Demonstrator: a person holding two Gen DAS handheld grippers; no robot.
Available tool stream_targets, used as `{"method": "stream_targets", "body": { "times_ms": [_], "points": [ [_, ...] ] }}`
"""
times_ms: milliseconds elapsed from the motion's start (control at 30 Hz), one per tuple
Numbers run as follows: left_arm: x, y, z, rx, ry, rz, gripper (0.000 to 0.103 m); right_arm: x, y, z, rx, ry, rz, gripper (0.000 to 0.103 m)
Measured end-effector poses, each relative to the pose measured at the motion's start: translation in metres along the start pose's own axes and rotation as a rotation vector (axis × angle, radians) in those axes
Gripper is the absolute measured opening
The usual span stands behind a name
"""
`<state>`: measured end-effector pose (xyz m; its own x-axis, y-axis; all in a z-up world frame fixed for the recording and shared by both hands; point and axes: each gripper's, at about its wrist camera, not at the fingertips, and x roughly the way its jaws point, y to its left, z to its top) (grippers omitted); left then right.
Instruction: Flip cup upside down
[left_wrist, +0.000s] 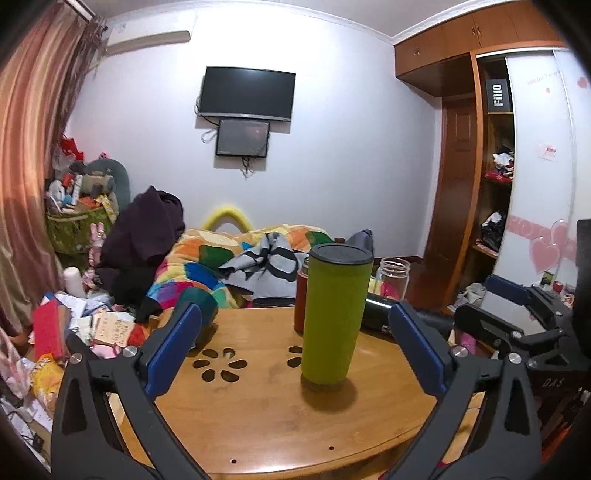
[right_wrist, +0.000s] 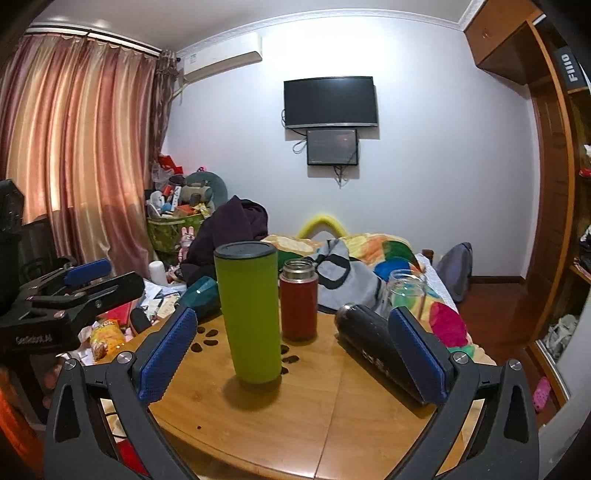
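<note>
A tall green cup (left_wrist: 335, 314) with a dark lid stands upright on the round wooden table (left_wrist: 258, 413); it also shows in the right wrist view (right_wrist: 252, 314). My left gripper (left_wrist: 295, 339) is open and empty, its blue pads (left_wrist: 173, 347) spread wide with the cup ahead between them. My right gripper (right_wrist: 291, 343) is open and empty, with the cup ahead, left of centre. The right gripper also shows at the right edge of the left wrist view (left_wrist: 517, 314), and the left gripper at the left edge of the right wrist view (right_wrist: 70, 291).
A red flask (right_wrist: 298, 300) stands behind the cup. A black bottle (right_wrist: 376, 350) lies on its side at the right. A clear glass jar (right_wrist: 406, 291) and a teal cup (right_wrist: 197, 297) sit near the table's far edges. A cluttered bed lies beyond.
</note>
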<state>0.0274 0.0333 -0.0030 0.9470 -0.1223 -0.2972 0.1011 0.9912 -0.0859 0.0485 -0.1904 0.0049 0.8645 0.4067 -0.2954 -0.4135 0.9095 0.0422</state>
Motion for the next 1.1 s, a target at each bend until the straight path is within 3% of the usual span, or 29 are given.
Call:
{"method": "stream_targets", "body": {
  "times_ms": [1100],
  "points": [
    [-0.016,-0.012,-0.011,0.029,-0.031,0.044,0.103,-0.015,0.001,-0.005,0.027,-0.013,-0.013,0.103]
  ]
}}
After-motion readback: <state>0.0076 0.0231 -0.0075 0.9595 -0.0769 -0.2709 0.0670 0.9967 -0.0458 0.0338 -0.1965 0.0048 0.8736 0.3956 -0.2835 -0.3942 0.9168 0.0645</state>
